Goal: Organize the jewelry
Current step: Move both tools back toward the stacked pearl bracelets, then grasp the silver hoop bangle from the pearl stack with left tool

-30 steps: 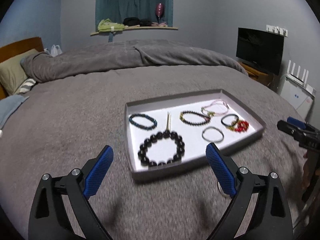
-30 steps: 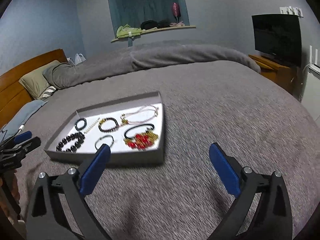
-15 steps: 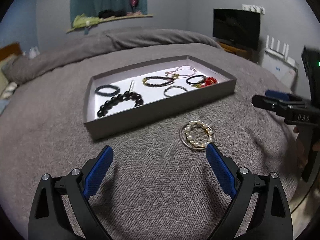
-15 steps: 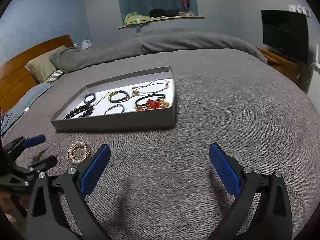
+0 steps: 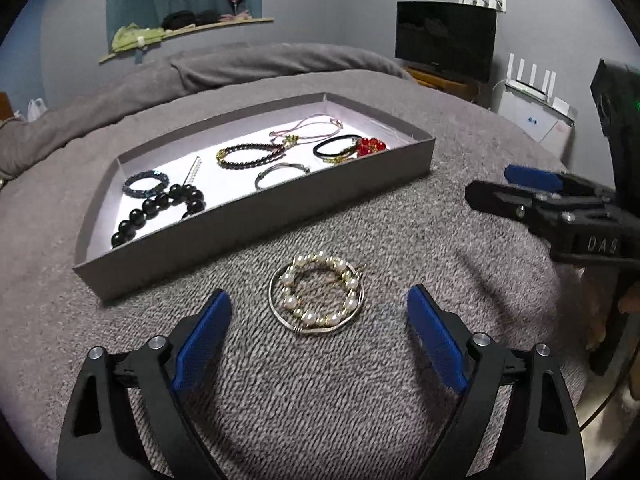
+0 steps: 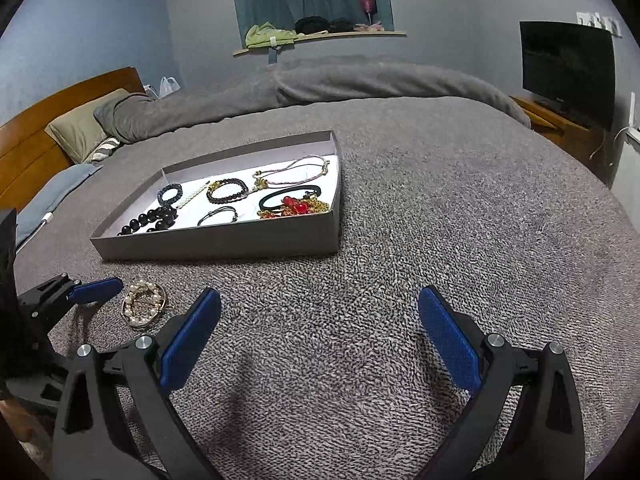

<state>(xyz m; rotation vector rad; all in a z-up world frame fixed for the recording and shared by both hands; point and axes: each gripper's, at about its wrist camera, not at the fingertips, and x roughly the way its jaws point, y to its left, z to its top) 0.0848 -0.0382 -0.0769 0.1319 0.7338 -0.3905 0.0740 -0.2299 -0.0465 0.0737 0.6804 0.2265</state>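
Grey bed point(image 6: 440, 208) under the gripper, pillow point(image 6: 80, 128) far left, television point(image 6: 568, 68) far right, window shelf point(image 6: 320, 36) ahead

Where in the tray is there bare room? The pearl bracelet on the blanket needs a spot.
The tray has bare white floor between the black bead bracelet and the silver bangle, along the near wall. Its right end is crowded around the red bead piece. The pearl bracelet lies outside.
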